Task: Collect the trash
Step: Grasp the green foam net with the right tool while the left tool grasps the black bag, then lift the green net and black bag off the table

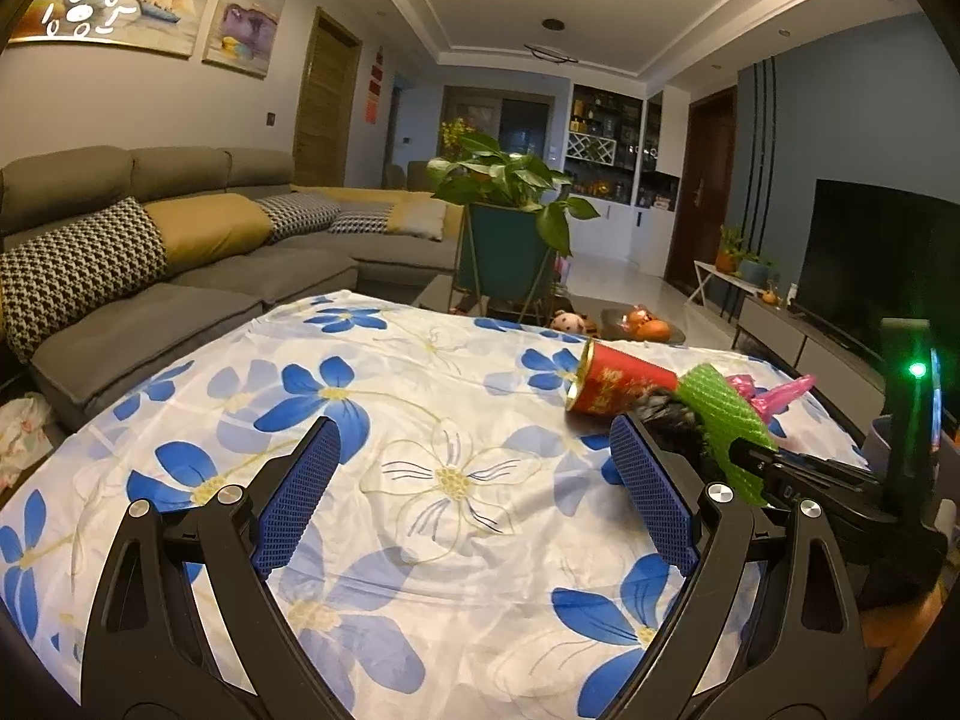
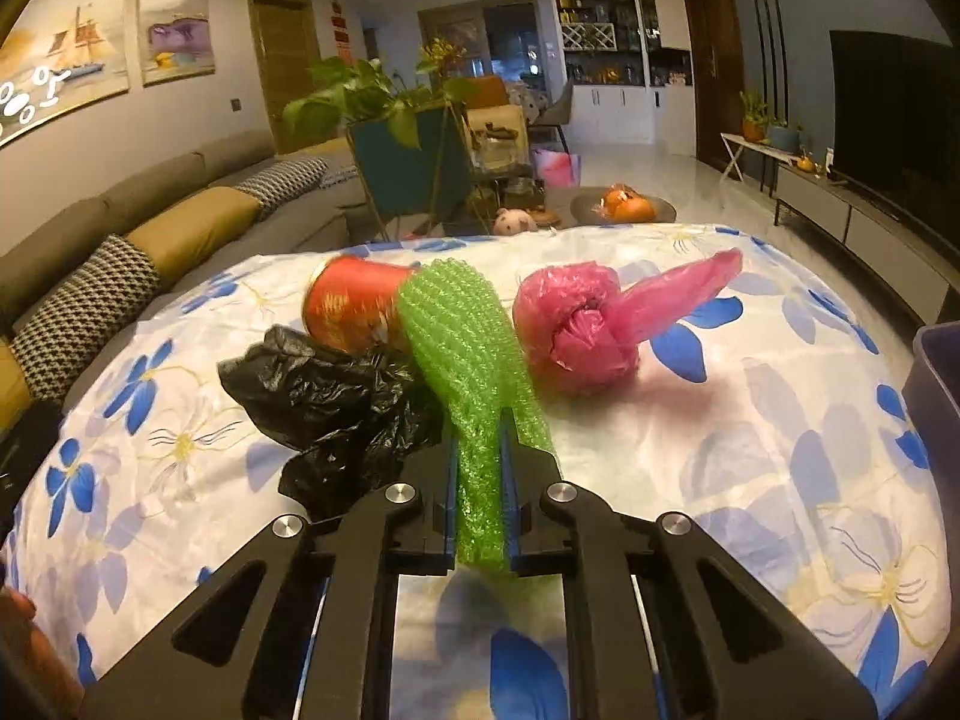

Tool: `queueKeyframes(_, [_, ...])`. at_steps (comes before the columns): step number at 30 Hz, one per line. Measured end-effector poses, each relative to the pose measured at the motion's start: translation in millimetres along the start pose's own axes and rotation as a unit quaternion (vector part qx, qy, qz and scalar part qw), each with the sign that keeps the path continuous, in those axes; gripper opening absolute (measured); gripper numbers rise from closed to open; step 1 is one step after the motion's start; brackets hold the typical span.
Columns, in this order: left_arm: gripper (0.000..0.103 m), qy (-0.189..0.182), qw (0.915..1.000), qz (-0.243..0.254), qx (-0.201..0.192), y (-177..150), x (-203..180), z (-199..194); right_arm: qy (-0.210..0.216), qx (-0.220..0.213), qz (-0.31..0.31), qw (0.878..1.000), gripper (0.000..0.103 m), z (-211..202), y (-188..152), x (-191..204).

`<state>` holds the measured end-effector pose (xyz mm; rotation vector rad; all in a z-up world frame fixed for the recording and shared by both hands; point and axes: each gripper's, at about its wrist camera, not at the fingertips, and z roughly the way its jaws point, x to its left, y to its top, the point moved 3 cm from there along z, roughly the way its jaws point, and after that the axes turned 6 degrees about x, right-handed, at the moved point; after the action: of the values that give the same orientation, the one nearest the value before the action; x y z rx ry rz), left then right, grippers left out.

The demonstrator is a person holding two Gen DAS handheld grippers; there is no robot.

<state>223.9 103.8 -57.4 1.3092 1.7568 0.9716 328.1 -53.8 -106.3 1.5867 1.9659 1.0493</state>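
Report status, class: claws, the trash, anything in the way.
Right claw shut on green foam net. Left claw open, empty. Black bag and red can crowd the net; pink bag apart.

On the cloth-covered table (image 2: 750, 468), the foam net sleeve (image 2: 456, 330) lies between the crumpled plastic bag (image 2: 324, 396) on its left and the knotted bag (image 2: 570, 324) on its right. The can (image 2: 354, 300) lies on its side behind the crumpled bag, touching the sleeve's far end. The sleeve's near end sits between the right gripper's (image 2: 478, 456) fingers. A bin (image 2: 936, 384) stands at the table's right edge, a sofa (image 2: 180, 222) to the left.
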Motion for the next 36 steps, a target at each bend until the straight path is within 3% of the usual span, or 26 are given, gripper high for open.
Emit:
queueKeyframes(8, [0.09, -0.041, 0.999, 0.006, 0.018, -1.8, -24.3, 8.4, 0.022, -0.065, 0.024, 0.997, 0.011, -64.1, -8.8, -19.2])
queueKeyframes(14, [0.09, -0.079, 0.9961, 0.024, 0.03, 5.2, -62.2, 27.9, -0.007, -0.103, 0.024, 0.994, 0.011, -104.7, -19.5, -37.4])
queueKeyframes(19, [0.086, -0.08, 0.9932, 0.042, 0.073, 4.2, -84.9, 67.6, -0.017, -0.115, 0.035, 0.993, 0.011, -123.3, -25.5, -52.0])
queueKeyframes(22, [0.067, -0.099, 0.9883, 0.047, 0.106, 0.5, -90.3, 85.0, -0.027, -0.118, 0.031, 0.992, 0.011, -128.1, -31.9, -55.8])
queueKeyframes(24, [0.045, -0.111, 0.9858, 0.047, 0.117, -2.3, -91.6, 88.2, -0.03, -0.116, 0.032, 0.992, 0.011, -127.5, -34.7, -58.0])
queueKeyframes(25, [0.039, -0.119, 0.9845, 0.047, 0.121, -4.0, -92.2, 88.8, -0.029, -0.115, 0.034, 0.992, 0.011, -127.3, -36.5, -59.7])
queueKeyframes(27, [0.015, -0.136, 0.9815, 0.046, 0.127, -7.4, -92.5, 89.8, -0.029, -0.113, 0.036, 0.993, 0.011, -127.9, -38.7, -61.8])
queueKeyframes(28, [0.01, -0.143, 0.9803, 0.046, 0.129, -9.0, -92.2, 90.0, -0.029, -0.112, 0.037, 0.993, 0.011, -128.7, -39.9, -63.1])
queueKeyframes(30, [0.003, -0.148, 0.9801, 0.043, 0.126, -11.6, -90.9, 85.7, -0.029, -0.111, 0.038, 0.993, 0.011, -129.6, -41.7, -64.0])
queueKeyframes(36, [0.002, -0.144, 0.9857, 0.019, 0.085, -12.5, -75.9, 44.1, -0.029, -0.114, 0.036, 0.992, 0.011, -135.0, -44.1, -62.7])
